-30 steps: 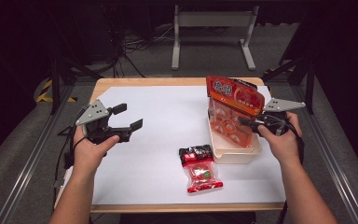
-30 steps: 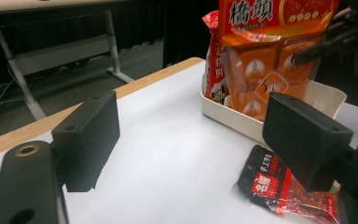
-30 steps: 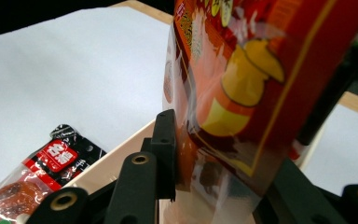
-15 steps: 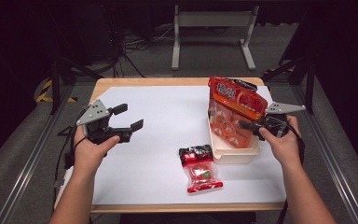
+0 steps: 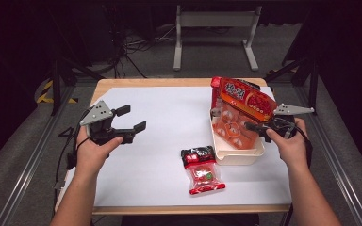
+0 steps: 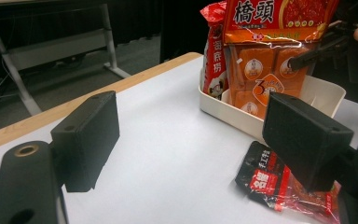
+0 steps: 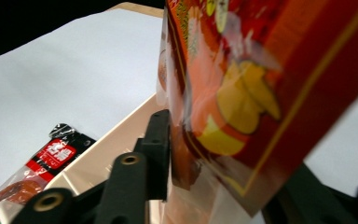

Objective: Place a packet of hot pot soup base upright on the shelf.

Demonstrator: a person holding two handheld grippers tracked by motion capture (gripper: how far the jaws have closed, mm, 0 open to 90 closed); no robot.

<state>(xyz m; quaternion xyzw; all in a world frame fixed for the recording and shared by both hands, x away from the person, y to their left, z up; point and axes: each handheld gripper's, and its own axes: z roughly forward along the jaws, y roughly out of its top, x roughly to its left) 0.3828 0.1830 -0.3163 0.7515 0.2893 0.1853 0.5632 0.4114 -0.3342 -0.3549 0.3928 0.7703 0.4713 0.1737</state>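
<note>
Orange seasoning bag [image 5: 239,110] stands tilted in the cream tray [image 5: 238,157], apparently clamped by right gripper [image 5: 259,128] fingers; left gripper [image 5: 128,119] fingers gape empty, well apart from that tray.

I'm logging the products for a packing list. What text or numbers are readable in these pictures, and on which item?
"橋頭": white characters on the top band of the large orange-red packet, held by the right gripper over the white tray.
"3": on an orange sachet inside that packet.
Red side strip of the packet: characters too blurred.
Small red-and-black packet on the table: label too blurred.
</note>
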